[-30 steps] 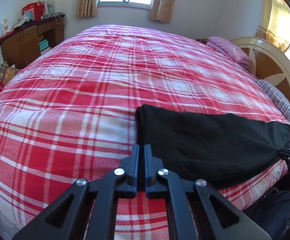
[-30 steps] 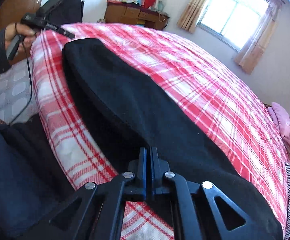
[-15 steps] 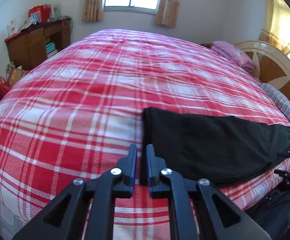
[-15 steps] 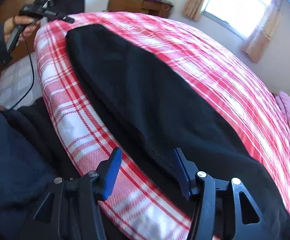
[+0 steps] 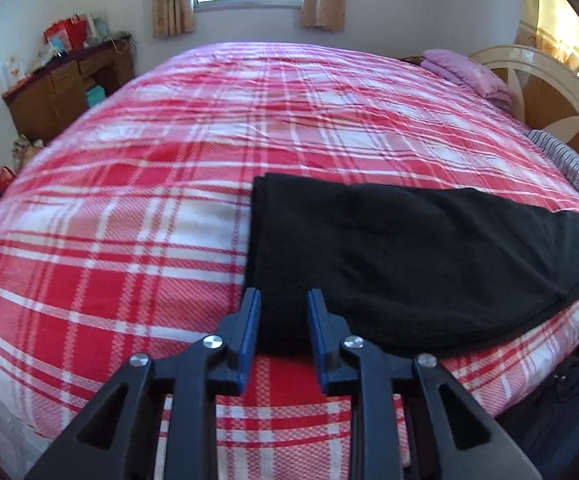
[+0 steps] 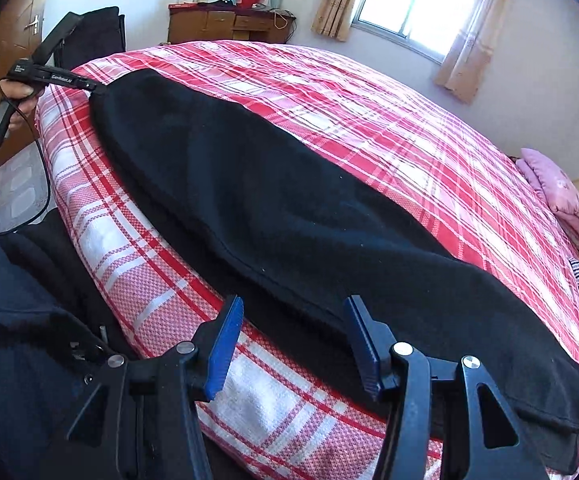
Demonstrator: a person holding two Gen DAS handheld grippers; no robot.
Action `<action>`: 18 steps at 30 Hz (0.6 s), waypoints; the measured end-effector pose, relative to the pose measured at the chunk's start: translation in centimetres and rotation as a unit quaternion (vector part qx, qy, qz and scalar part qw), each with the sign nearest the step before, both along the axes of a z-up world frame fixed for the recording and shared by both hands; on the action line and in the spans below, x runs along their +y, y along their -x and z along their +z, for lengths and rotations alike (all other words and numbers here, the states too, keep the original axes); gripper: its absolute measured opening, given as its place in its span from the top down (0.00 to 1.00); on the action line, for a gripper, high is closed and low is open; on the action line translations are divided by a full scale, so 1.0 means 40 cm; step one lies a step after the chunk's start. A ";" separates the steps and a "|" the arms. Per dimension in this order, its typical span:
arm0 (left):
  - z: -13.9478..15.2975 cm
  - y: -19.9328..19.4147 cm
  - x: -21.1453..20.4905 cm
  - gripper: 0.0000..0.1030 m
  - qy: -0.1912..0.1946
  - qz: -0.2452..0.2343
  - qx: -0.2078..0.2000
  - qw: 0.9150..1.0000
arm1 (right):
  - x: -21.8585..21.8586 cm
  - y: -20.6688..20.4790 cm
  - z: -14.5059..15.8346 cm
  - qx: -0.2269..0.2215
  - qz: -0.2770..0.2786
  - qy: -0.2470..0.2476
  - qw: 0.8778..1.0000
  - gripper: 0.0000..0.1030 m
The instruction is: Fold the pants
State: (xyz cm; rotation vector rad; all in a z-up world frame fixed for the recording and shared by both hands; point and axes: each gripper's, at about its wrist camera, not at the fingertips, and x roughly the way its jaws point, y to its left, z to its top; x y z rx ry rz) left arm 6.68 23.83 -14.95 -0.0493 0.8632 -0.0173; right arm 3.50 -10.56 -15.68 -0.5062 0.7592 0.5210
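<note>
Both tongs, left and right, are hanging released; pants are lying lengthwise-folded along the bed's near edge, cross-folds remaining

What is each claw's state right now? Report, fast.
Left claw: open, jaws just been opening; black pants edge sits between them, ungripped.
Right claw: open, jaws just been opening; pants edge between them, ungripped.
</note>
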 end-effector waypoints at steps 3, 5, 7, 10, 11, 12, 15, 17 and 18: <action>0.001 0.001 0.015 0.73 0.004 0.010 -0.005 1.000 | -0.007 0.012 0.005 -0.001 0.007 -0.008 1.000 0.47; -0.011 -0.004 0.016 0.73 0.026 0.001 0.000 1.000 | -0.011 0.009 0.006 0.001 0.004 -0.013 1.000 0.47; -0.018 -0.004 0.005 0.87 0.009 0.001 -0.001 1.000 | -0.014 0.006 0.002 -0.001 -0.002 -0.011 1.000 0.47; -0.014 0.002 0.005 0.95 0.005 -0.004 0.004 1.000 | -0.024 0.000 0.002 -0.002 -0.011 -0.013 1.000 0.47; -0.008 0.005 0.006 0.96 0.004 -0.005 0.006 1.000 | -0.026 -0.002 0.003 -0.002 -0.014 -0.015 1.000 0.47; 0.005 0.013 0.014 0.96 0.006 -0.004 0.004 1.000 | -0.030 -0.004 0.006 -0.003 -0.017 -0.019 1.000 0.47; 0.022 0.023 0.031 0.98 -0.006 0.005 0.008 1.000 | -0.038 -0.007 0.012 -0.005 -0.024 -0.030 0.999 0.47; 0.014 0.022 0.048 0.98 0.004 0.011 0.015 1.000 | -0.042 -0.010 0.012 -0.004 -0.027 -0.034 0.999 0.47; 0.007 0.019 0.053 0.98 0.009 0.012 0.019 1.000 | -0.043 -0.011 0.011 -0.003 -0.028 -0.035 0.999 0.47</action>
